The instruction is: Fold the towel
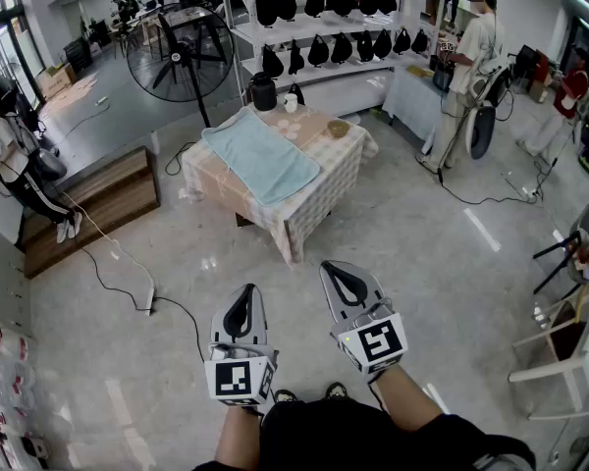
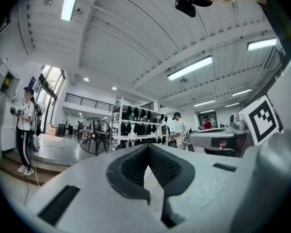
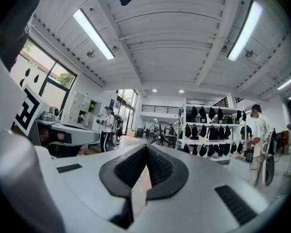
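nothing of the folding had begun, by the look of it: the pale blue towel [image 1: 260, 155] lay spread flat in a single layer on the checked table [image 1: 319, 199] across the room, well apart from the person, who stood on the bare floor with both tools held level in front. the left gripper [image 1: 244, 292] had its jaws pressed together with nothing between them, and the right gripper [image 1: 340, 275] was the same, closed and empty, as each gripper view showed plainly. everything was left to do: walk up to the table, take hold of an edge or corners, and make the folds. a dark jug [image 1: 263, 91] and a small bowl [image 1: 339, 128] sat near the towel's far end and might get in the way, i judged. the towel's far edge was too small to read from the head view, and neither gripper view showed the towel at all, the jaws blocking the low middle of each. the person's own legs and feet were mostly cut off.
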`<state>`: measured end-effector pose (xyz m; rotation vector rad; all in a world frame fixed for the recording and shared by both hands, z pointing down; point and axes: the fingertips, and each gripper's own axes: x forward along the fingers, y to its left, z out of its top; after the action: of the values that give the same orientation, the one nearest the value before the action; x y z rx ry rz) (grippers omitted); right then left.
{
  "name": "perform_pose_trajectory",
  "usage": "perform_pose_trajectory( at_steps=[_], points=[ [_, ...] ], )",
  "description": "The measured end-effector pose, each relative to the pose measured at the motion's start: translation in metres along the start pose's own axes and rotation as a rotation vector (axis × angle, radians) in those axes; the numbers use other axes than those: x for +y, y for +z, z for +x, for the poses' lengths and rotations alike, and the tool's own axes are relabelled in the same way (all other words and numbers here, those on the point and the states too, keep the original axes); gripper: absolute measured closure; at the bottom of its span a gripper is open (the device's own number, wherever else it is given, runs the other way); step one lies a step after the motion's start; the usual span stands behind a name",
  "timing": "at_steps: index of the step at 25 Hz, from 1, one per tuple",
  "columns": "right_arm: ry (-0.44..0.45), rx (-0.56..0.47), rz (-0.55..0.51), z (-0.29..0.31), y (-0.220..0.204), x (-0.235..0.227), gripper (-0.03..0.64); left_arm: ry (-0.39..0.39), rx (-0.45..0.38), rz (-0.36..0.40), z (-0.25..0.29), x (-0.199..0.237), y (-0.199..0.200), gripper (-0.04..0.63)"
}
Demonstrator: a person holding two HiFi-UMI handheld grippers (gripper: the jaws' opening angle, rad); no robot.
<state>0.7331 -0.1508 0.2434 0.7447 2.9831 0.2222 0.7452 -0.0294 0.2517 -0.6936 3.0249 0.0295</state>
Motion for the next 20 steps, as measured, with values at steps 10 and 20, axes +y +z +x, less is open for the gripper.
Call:
perform_pose_trajectory(
  at_steps=[10,20],
  points=[
    [0.003,0.017,0.048,0.014,-0.014,0.03,0.616,-0.044,0.093,-0.03,-0.012,0.023,-0.032,0.589],
    [0.005,0.094,0.021,0.041,-0.034,0.065,0.397,-0.128,0.134,-0.085,-0.022,0.067,-0.058,0.377]
  ],
)
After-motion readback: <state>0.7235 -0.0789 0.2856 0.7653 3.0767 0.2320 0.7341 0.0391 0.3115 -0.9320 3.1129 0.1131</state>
